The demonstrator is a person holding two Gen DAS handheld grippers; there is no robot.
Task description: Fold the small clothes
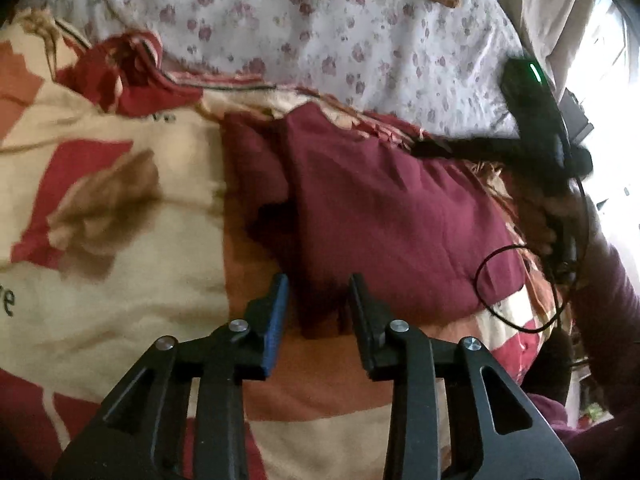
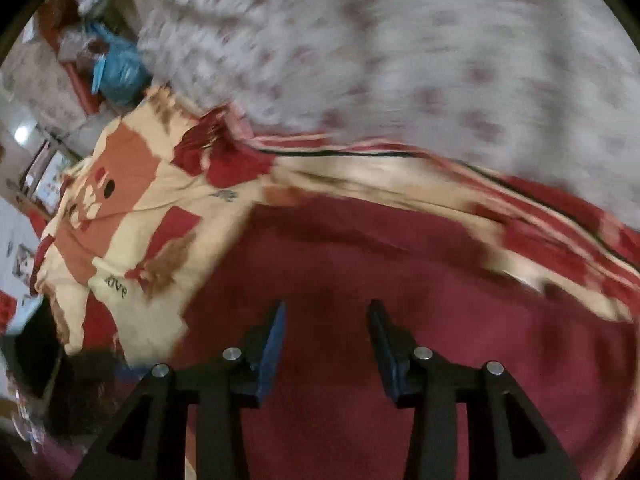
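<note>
A maroon small garment (image 1: 384,216) lies rumpled on a cream, red and orange patterned blanket (image 1: 100,240). My left gripper (image 1: 318,284) is open, its fingers either side of the garment's near-left edge, nothing held. In the right wrist view the same maroon garment (image 2: 380,280) fills the lower middle, and my right gripper (image 2: 326,310) is open just above it, empty. The right gripper also shows in the left wrist view (image 1: 536,120) as a black body at the garment's far right.
A white sheet with pink flowers (image 1: 320,32) covers the bed beyond the blanket (image 2: 132,208). A black cable loop (image 1: 520,288) hangs at the right. Room clutter with a blue bag (image 2: 116,72) sits off the bed's left side.
</note>
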